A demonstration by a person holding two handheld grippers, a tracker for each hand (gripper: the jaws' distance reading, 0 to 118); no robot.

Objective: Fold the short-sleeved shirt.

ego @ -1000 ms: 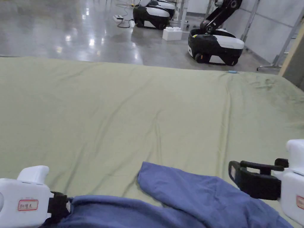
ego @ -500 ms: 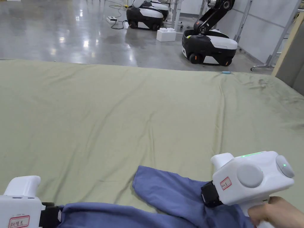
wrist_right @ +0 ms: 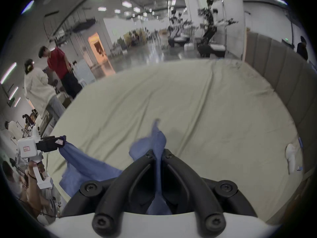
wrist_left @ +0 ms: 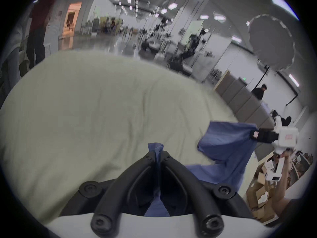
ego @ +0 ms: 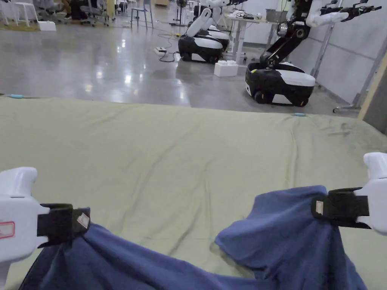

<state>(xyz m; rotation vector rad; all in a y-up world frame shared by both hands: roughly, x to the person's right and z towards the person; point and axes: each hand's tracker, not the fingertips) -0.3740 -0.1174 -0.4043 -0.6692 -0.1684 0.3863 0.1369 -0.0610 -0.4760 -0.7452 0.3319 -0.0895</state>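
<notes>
My left gripper (ego: 81, 222) and right gripper (ego: 316, 207) each pinched an edge of the blue shirt (ego: 279, 241), holding it up over the green sheet (ego: 170, 151). The cloth sagged between them. Wheeled robots (ego: 281, 75) stood on the floor beyond.

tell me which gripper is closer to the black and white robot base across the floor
Right. The right gripper sits below the robot base on its side; the left gripper is far across the shirt.
</notes>
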